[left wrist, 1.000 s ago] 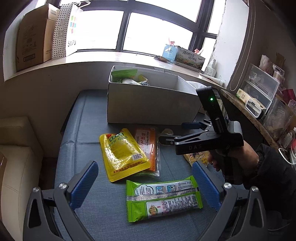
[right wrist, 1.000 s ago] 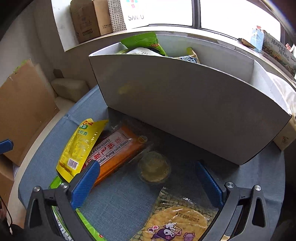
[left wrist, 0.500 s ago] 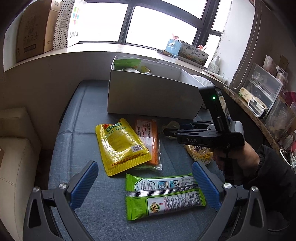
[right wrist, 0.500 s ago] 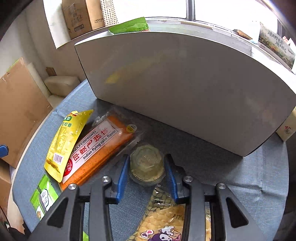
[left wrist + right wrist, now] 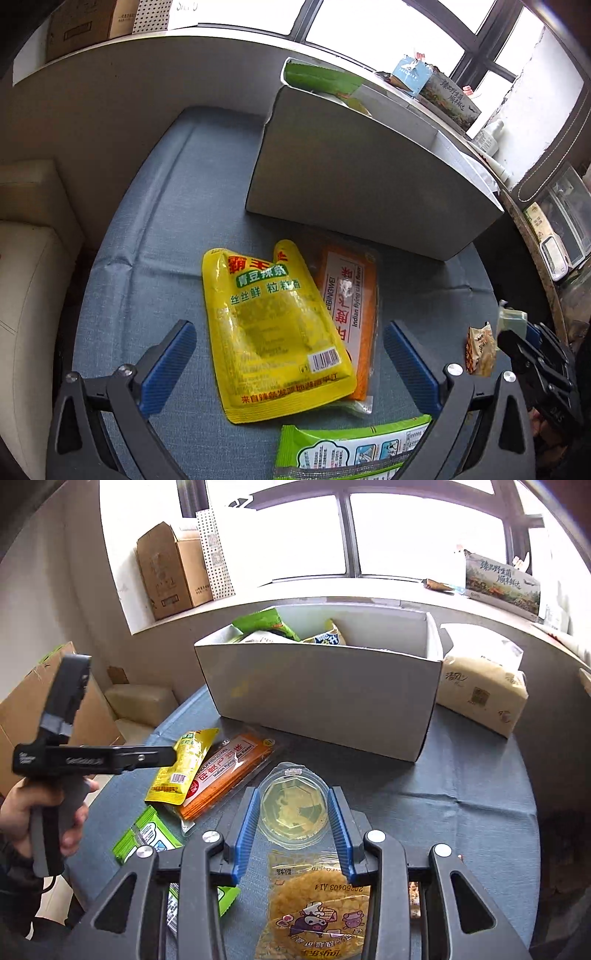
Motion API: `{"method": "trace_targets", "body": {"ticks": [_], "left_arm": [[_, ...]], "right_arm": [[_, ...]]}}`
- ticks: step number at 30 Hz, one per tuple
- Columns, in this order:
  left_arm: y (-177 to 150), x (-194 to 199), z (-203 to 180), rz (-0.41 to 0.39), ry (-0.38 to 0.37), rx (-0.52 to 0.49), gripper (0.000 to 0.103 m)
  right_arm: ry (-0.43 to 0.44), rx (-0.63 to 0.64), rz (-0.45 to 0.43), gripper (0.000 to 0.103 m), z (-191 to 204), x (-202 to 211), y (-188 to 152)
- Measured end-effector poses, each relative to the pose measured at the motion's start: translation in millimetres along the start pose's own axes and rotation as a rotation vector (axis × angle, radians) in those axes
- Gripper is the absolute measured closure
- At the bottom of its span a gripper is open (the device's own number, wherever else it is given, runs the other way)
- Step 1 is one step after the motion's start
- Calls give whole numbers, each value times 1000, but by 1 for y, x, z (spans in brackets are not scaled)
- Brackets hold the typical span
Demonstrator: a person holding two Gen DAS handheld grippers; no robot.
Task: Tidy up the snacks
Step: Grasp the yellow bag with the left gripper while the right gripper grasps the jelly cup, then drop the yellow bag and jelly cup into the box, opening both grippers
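My right gripper [image 5: 293, 805] is shut on a clear jelly cup [image 5: 293, 808] and holds it above the blue table, in front of the white box [image 5: 325, 698] that holds several snacks. My left gripper [image 5: 290, 350] is open and empty, low over a yellow pouch [image 5: 269, 328] that overlaps an orange snack pack [image 5: 351, 306]. A green pack [image 5: 354, 448] lies at the near edge. A yellow corn-cake pack [image 5: 317, 904] lies under my right gripper.
The white box [image 5: 365, 184] stands at the back of the blue table [image 5: 147, 258]. A tissue pack [image 5: 480, 690] sits right of the box. Cardboard boxes [image 5: 170, 572] stand on the windowsill. A beige seat [image 5: 26, 277] is at the left.
My right gripper closed on the jelly cup and lifted it back from the box. My left gripper moved down and forward over the yellow pouch.
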State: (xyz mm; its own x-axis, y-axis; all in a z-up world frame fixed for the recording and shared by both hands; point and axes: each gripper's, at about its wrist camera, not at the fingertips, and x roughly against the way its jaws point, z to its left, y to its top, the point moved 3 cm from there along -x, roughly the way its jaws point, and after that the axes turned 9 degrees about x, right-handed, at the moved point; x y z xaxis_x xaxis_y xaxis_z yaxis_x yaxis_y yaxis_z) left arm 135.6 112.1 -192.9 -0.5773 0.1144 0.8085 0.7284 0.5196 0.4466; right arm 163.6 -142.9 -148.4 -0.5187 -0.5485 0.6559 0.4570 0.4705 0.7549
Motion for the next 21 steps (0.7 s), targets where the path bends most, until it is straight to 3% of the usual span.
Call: {"method": "trace_targets", "body": {"ticks": [5,10,12,13,14,16,18,21], "left_arm": [[9,-29,1,46,65,34,0],[7,-36,-6,46,111,-7,0],[2,-38,-13,50,138,-73,1],[0,-38,-17,36,150,-115,9],[-2,-35,-20,17,116,-135,23],[-4,-29,-23,17,78,-142,37],[-7,-23,-29,-10,101,-184,44],[-13,-9,-34,-42,53,-197,50]], "right_arm": [[5,-82,-170,62,-15,25,7],[8,-125,-201,62,-23,39,11],[7,-117,-201,62,-19,41,8],[11,-114,-202,62,-17,41,6],[14,-110,-200,62,-15,42,4],[16,-107,-188,62,-13,41,-1],[20,-108,-176,62,-13,39,-5],[18,-111,-172,62,-13,39,-8]]}}
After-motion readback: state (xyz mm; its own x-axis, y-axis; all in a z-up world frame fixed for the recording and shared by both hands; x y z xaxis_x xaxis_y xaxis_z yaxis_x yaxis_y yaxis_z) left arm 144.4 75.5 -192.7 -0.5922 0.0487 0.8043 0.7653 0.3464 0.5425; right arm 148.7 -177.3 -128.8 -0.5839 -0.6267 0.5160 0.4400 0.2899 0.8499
